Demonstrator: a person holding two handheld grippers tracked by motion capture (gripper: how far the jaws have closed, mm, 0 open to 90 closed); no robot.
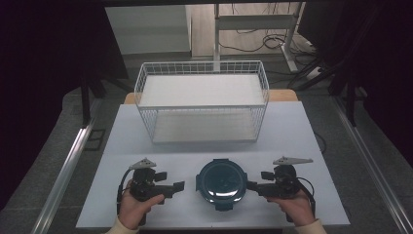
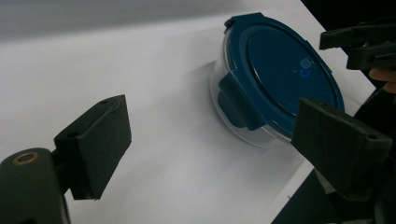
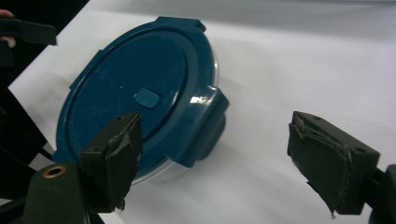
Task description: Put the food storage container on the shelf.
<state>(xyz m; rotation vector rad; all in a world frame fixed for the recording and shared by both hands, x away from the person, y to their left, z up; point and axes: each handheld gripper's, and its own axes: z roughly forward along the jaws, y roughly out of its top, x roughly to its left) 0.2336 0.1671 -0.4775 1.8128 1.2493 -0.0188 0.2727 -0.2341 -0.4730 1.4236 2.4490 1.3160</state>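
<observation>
Two grippers flank one round food container (image 1: 222,183) at the near edge of the white table (image 1: 146,141), and the coming move turns on how each one stands to it. Nearest the person, the left gripper (image 1: 176,186) and the right gripper (image 1: 254,185) both lie low and level, pointing inward at each other with the container between them. The right gripper's tips sit just beside the container's rim, while the left gripper's tips stand a little farther off, so the right hand (image 1: 295,207) is judged the nearer one. Neither touches the container.

Both grippers are spread wide with nothing between the jaws. In the left gripper view the two black pads frame bare table, and the container (image 2: 275,88) lies ahead and to the right of that gap. In the right gripper view the container (image 3: 140,98) lies ahead and to the left, partly behind the left-hand pad (image 3: 114,158).

The container is a clear tub under a dark blue lid (image 3: 126,88) with fold-down latches; being round, it has no long axis to line up with. One latch (image 3: 205,121) faces the right gripper, folded down over the wall, and another latch (image 2: 236,102) faces the left gripper, also down. So each gripper seems set to come straight in at its own latch or side.

Farther back, well apart from the container, a white wire basket (image 1: 202,100) stands in the middle of the table.
</observation>
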